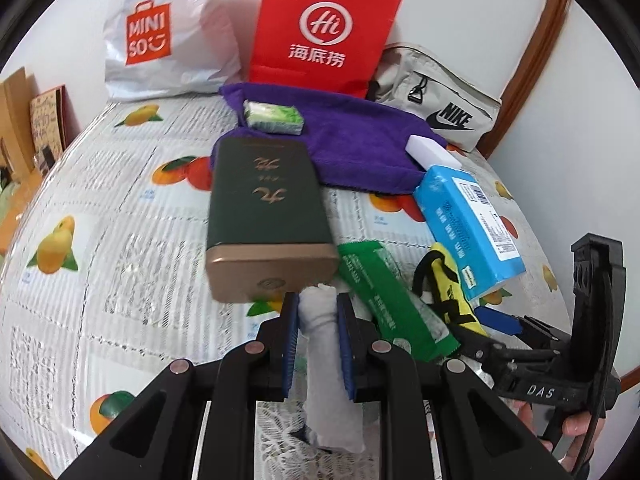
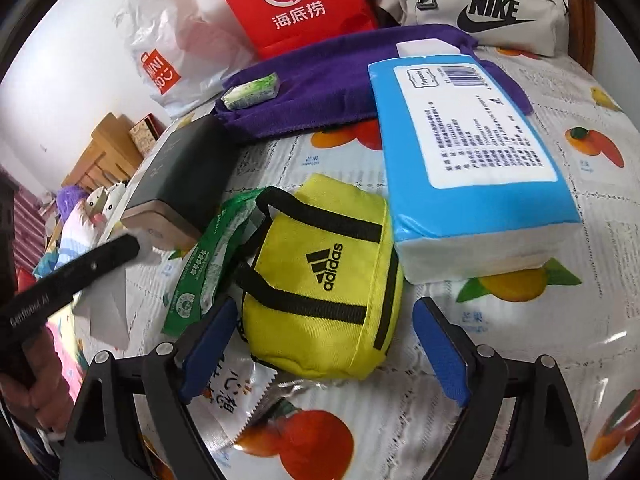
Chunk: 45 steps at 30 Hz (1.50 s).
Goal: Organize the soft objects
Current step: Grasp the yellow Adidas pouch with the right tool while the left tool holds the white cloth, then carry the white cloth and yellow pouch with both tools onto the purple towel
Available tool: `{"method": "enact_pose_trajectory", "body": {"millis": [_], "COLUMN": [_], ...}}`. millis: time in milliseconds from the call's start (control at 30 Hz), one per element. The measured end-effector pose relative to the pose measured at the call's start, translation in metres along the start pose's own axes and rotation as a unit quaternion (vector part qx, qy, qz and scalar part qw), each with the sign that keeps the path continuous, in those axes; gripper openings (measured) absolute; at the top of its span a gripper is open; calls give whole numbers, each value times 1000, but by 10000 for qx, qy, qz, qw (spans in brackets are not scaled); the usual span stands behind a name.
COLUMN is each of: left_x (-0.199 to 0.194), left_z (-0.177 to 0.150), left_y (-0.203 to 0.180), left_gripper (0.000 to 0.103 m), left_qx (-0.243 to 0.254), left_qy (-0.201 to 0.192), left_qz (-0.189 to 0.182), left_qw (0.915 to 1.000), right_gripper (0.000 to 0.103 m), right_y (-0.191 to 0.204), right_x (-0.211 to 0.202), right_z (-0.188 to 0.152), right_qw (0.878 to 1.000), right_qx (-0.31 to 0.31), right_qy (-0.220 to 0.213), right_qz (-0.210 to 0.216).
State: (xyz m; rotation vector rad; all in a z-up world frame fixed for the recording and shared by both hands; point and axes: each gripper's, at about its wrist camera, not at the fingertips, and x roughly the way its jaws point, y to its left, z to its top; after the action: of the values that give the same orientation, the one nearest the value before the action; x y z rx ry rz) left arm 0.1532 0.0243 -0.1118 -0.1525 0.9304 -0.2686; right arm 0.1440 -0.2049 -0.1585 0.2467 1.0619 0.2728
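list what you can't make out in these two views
- Left wrist view: lower end of the white roll in the left tongs, hidden behind the tong arms.
- Left wrist view: yellow adidas pouch, mostly hidden behind the green packet.
- Right wrist view: snack packet under the pouch, print too covered to read.

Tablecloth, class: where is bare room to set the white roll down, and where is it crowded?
Bare tablecloth lies left of the dark tin, below the Miniso bag. It is crowded right of the tin: green packet, yellow pouch, blue tissue pack.
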Motion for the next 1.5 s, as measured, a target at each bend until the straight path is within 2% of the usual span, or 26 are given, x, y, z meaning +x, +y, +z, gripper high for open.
{"method": "enact_pose_trajectory", "body": {"millis": [233, 367, 433, 500, 833, 1100, 1200, 1367, 1500], "left_x": [0, 1, 0, -1, -8, -7, -8, 5, 26], "left_z": [-9, -17, -19, -20, -27, -32, -33, -40, -46], "left_y": [11, 16, 18, 19, 13, 5, -2, -26, -33], "left_gripper": [18, 18, 18, 18, 18, 18, 18, 18, 18], "left_qx": [-95, -179, -239, -271, -249, -213, -203, 72, 129], "left_qy": [42, 86, 74, 58, -2, 25, 30, 209, 453], "left_qz": [-93, -93, -86, -69, 47, 143, -25, -246, -36], "left_qw": [9999, 9998, 9996, 9996, 9997, 9997, 9998, 9995, 9989], "right_gripper": [89, 75, 65, 61, 60, 60, 60, 60, 60], "right_y": [10, 13, 13, 14, 13, -20, -31, -36, -39], "right_x": [10, 4, -2, -9, -54, -71, -68, -64, -74], "right_z": [3, -3, -7, -11, -43, -61, -64, -63, -59], "right_qw": [9997, 9992, 9990, 9987, 9964, 9967, 9975, 9976, 9977], "right_qx": [-202, -403, -444, -504, -796, -528, -324, -256, -191], "right_qy": [-8, -57, -62, -85, -268, -421, -335, -390, -549], "right_qz": [-125, -29, 18, 11, -128, -453, -531, -514, -351]}}
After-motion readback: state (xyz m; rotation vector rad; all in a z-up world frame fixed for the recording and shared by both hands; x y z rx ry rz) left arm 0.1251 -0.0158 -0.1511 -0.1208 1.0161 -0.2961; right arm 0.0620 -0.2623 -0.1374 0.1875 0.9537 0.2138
